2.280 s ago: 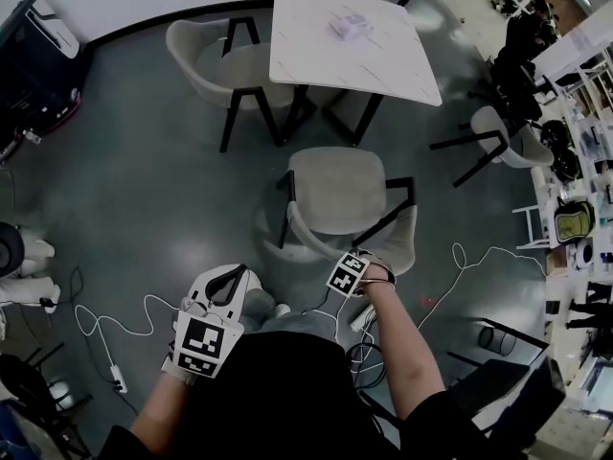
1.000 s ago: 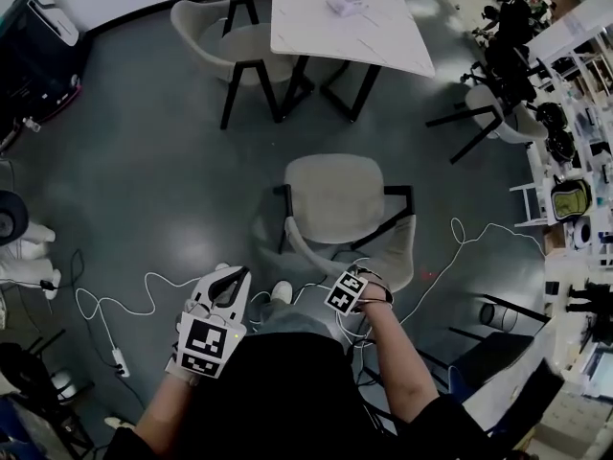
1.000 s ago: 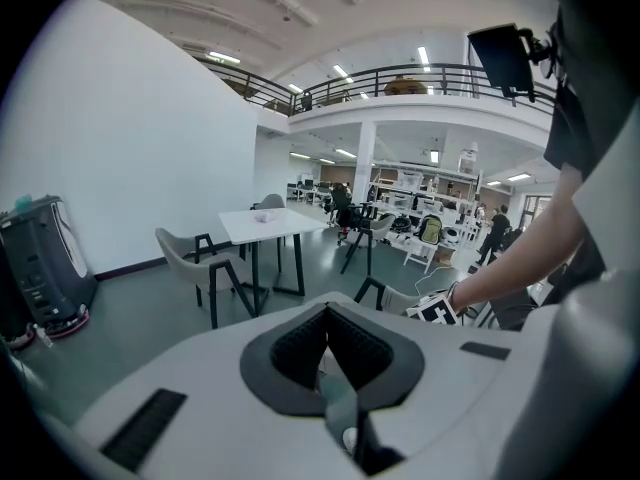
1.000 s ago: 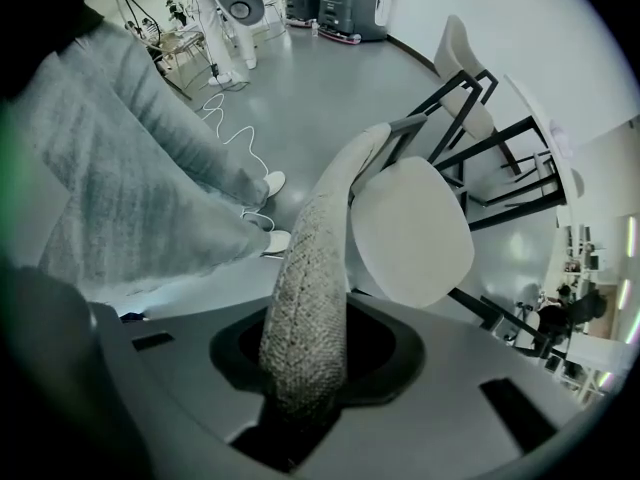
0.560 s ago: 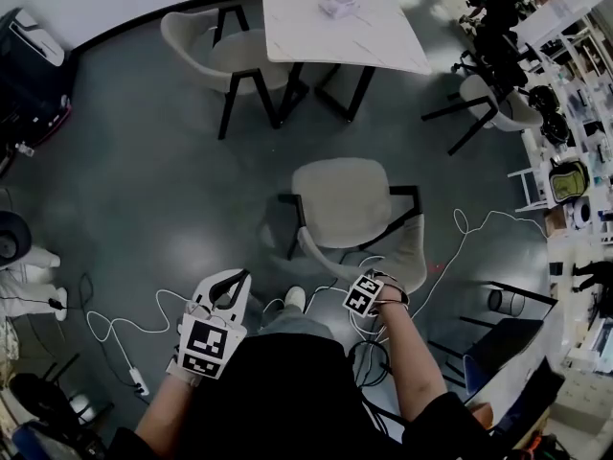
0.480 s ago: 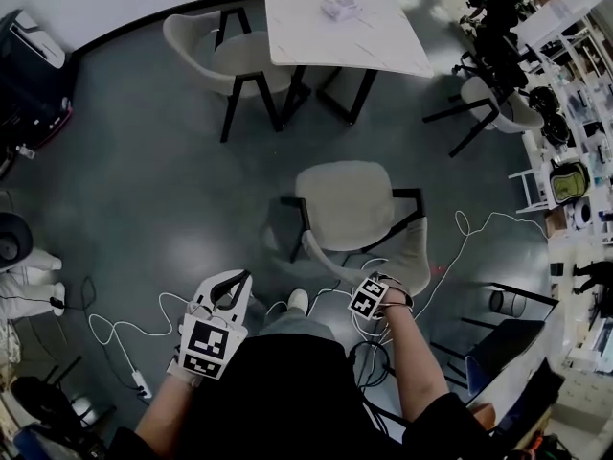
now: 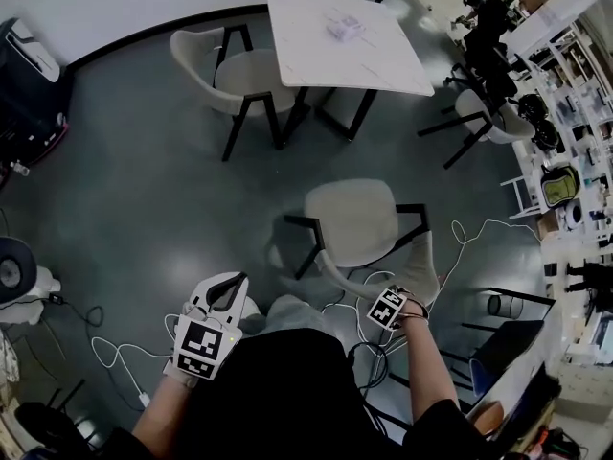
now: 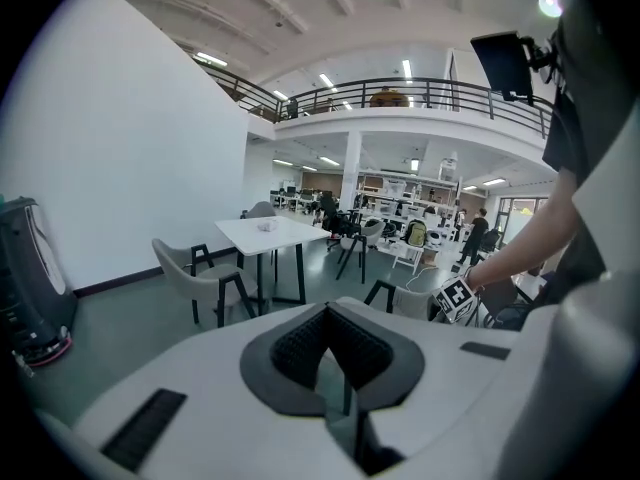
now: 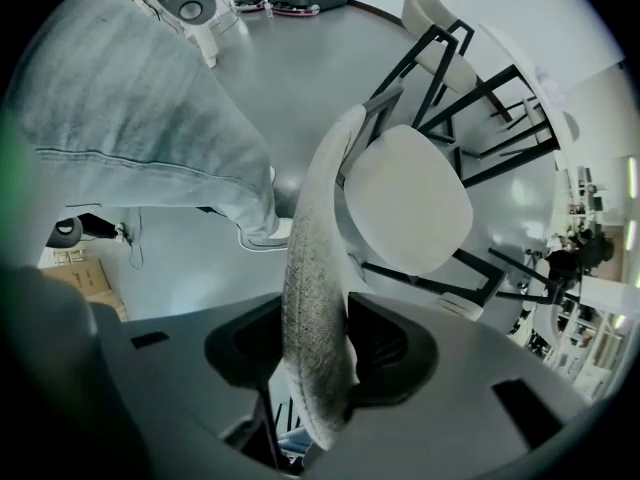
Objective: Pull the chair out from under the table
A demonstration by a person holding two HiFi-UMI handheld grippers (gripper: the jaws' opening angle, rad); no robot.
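Observation:
The beige chair (image 7: pixel 354 220) with black legs stands out on the floor, well apart from the white table (image 7: pixel 340 41). My right gripper (image 7: pixel 402 295) points steeply down over the curved backrest (image 7: pixel 421 266). In the right gripper view the backrest (image 9: pixel 315 298) runs between the jaws of the right gripper (image 9: pixel 315 353), which are opening, and the seat (image 9: pixel 410 198) lies beyond. My left gripper (image 7: pixel 235 284) hovers over the floor at the left, shut and empty. In the left gripper view, past the left gripper (image 8: pixel 325 343), stand the table (image 8: pixel 270 233) and the chair (image 8: pixel 410 298).
A second beige chair (image 7: pixel 225 65) sits tucked at the table's left side, another chair (image 7: pixel 479 113) to its right. White cables (image 7: pixel 115 353) trail over the floor near my feet. A black machine (image 7: pixel 24 75) stands at the far left, cluttered shelves (image 7: pixel 575 161) at the right.
The chair has come farther from the table toward me. My right gripper has shifted right and down in the head view along the backrest. The left gripper has drifted back with me.

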